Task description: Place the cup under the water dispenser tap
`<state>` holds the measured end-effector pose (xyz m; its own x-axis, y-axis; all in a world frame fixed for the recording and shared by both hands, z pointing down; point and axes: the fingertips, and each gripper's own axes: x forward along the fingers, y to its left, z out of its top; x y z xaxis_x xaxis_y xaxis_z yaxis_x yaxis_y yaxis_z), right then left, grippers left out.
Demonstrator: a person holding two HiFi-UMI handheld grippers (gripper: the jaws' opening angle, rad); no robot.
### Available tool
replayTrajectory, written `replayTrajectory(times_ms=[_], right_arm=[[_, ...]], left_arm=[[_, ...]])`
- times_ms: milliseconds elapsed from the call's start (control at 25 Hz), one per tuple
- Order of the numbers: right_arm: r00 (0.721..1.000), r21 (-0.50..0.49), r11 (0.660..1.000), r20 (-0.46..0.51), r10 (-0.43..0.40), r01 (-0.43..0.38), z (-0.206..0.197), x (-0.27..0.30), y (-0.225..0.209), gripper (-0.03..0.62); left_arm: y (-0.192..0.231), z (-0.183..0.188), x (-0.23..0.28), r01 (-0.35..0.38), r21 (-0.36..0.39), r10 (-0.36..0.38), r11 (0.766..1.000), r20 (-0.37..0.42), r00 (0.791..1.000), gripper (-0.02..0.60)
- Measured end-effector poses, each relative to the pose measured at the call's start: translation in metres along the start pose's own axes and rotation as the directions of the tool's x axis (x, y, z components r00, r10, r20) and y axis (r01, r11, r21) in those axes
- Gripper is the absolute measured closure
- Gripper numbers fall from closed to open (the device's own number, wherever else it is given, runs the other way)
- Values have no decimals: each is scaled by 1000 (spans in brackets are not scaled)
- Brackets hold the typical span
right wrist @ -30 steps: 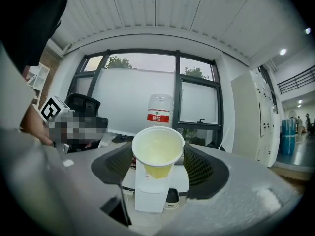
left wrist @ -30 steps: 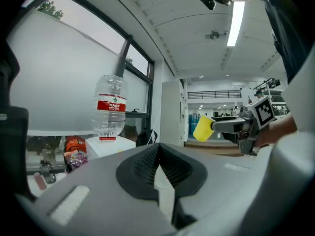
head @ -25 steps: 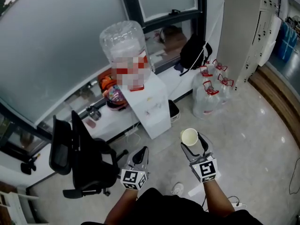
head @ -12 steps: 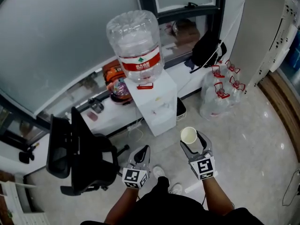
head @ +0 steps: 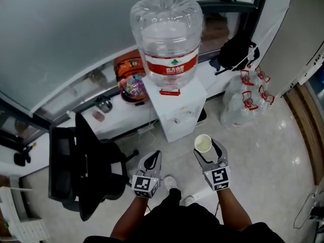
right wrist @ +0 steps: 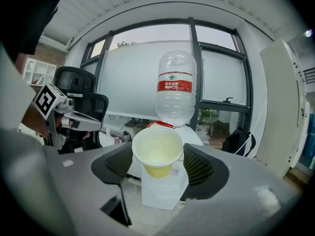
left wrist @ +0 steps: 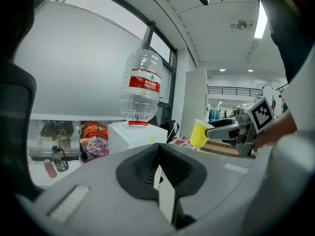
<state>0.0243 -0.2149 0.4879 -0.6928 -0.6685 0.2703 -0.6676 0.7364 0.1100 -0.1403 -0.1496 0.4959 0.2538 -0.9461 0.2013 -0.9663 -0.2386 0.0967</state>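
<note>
Your right gripper [head: 206, 151] pinches a small pale yellow paper cup [head: 203, 143] between its two black jaws, one pad pressed on each side of the cup wall. The cup stands roughly upright with its open mouth up, so its long axis runs about vertical, leaning slightly. It looks empty.

Your left gripper [head: 151, 161] has its jaws pressed together with nothing between them. It hangs level with the right one, well apart from the cup.

The white box-shaped water dispenser [head: 177, 108] lies straight ahead of the right gripper and slightly to its left, near but not yet reached, with bare floor between. In the right gripper view its white front sits directly behind and below the cup. The taps on that front are too small to make out, so judge their height as you close in. The right hand is the nearer of the two, and the one lined up with it.

On top of the dispenser stands a large clear plastic water bottle [head: 168, 39], neck down. It wears a red band label [head: 171, 65] with a small green triangle logo and white characters too small to read. Each gripper carries a cube with black-and-white square markers.

A black office chair [head: 81, 166] stands left of your left gripper.
</note>
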Motion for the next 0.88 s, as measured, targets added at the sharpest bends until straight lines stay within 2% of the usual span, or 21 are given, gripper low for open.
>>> replayTrajectory(times_ms=[240, 560, 880], right_arm=[[997, -51, 998, -64, 36, -39, -27, 38, 10, 270], [990, -2, 996, -116, 85, -86, -73, 80, 4, 270], [977, 11, 991, -167, 135, -135, -143, 130, -6, 270]], left_arm=[[29, -20, 8, -7, -17, 6, 1000, -32, 999, 566], [42, -60, 23, -50, -46, 45, 998, -98, 994, 566], [58, -108, 54, -109, -46, 102, 993, -134, 986, 566]])
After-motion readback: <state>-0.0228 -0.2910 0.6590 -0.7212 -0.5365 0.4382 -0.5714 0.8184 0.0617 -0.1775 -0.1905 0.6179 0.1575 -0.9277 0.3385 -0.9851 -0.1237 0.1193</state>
